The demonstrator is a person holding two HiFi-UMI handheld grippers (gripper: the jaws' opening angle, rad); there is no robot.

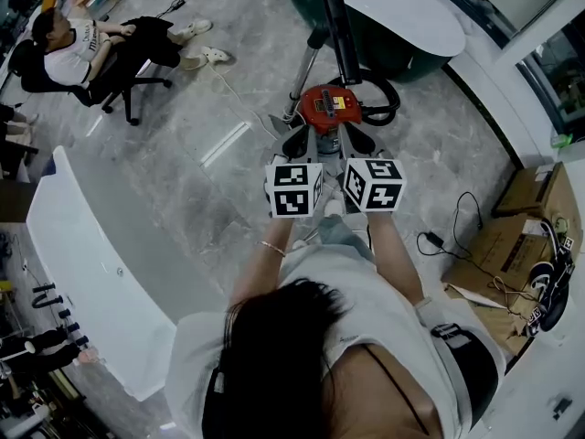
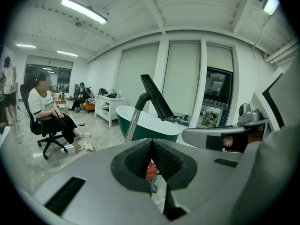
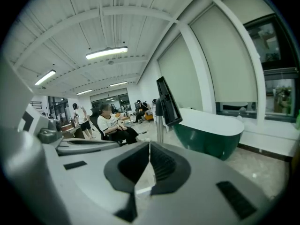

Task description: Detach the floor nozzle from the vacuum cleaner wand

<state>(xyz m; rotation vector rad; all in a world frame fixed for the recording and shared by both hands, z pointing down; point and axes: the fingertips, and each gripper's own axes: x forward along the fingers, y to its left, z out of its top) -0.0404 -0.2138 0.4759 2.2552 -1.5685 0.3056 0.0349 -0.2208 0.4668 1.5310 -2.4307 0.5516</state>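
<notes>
Left gripper (image 2: 151,156) and right gripper (image 3: 149,161), jaws together and empty, hover side by side just before the vacuum (image 1: 331,106). The nozzle (image 1: 336,16) rises beyond it.

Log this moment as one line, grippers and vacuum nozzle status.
stage: pre-contact | left gripper: shut, empty | right gripper: shut, empty | floor nozzle: attached to wand, untouched | vacuum cleaner: on floor ahead
</notes>
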